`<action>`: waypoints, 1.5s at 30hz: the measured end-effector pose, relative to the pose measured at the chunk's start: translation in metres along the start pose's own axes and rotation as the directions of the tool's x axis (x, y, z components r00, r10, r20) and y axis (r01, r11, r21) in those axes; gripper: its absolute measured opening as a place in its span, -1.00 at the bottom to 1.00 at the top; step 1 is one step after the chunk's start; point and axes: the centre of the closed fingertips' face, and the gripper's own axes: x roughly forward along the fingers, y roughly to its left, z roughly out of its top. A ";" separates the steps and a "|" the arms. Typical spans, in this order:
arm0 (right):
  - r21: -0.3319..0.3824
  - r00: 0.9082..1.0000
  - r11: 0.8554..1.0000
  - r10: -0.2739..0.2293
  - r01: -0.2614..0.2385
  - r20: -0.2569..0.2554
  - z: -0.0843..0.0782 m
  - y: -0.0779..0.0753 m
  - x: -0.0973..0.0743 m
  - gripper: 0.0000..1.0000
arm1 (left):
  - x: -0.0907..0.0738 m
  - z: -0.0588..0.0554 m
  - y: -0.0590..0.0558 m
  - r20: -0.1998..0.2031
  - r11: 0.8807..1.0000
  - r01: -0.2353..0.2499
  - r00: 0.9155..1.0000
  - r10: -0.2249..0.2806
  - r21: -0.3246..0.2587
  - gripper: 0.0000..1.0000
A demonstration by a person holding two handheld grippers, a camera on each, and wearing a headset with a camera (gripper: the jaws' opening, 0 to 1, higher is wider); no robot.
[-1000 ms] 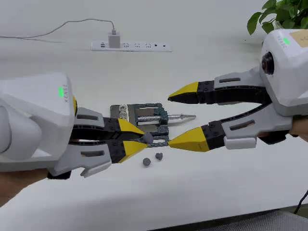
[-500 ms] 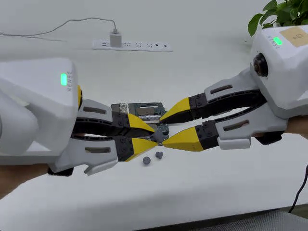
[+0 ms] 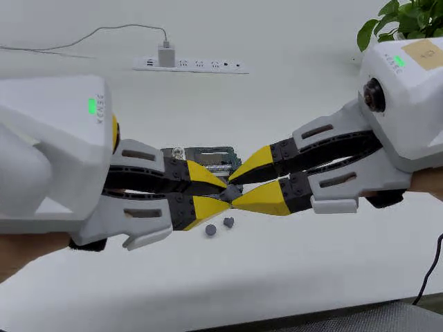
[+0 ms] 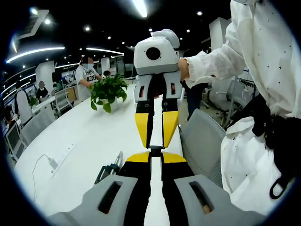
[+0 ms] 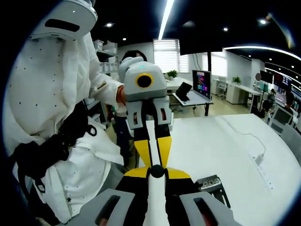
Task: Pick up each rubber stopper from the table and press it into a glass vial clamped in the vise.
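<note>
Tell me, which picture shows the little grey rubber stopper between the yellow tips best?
The right gripper view: the small grey rubber stopper sits round and plain. Left gripper view: a dark sliver; head view: a speck.

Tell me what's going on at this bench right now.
A person holds a gripper in each hand, tip to tip over a small vise. The left gripper and the right gripper both pinch one dark rubber stopper between them, which looks like a handover. A glass vial sits clamped in the vise, and two more stoppers lie loose on the white table in front of it.
</note>
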 end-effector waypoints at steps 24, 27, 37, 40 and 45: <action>-0.030 1.000 1.000 0.001 -0.002 -0.021 0.007 -0.003 -0.001 -0.89 | -0.002 0.002 0.005 0.030 1.000 0.008 1.000 -0.007 -0.025 -0.93; -0.028 1.000 1.000 0.003 -0.004 -0.027 0.004 -0.006 -0.002 -0.89 | -0.002 0.001 0.005 0.038 0.999 0.005 0.999 -0.003 -0.035 -0.93; -0.025 0.999 1.000 0.013 -0.014 -0.052 0.002 -0.011 0.003 -0.88 | -0.004 -0.002 0.005 0.061 0.999 -0.010 0.998 0.013 -0.049 -0.85; -0.017 0.999 1.000 0.019 -0.020 -0.051 0.004 -0.013 0.005 -0.88 | -0.005 -0.004 0.005 0.064 0.997 -0.019 0.998 0.024 -0.071 -0.71; -0.010 0.998 1.000 0.024 -0.024 -0.054 0.005 -0.016 0.006 -0.88 | -0.012 -0.011 0.009 0.071 0.994 -0.052 0.996 0.059 -0.098 -0.64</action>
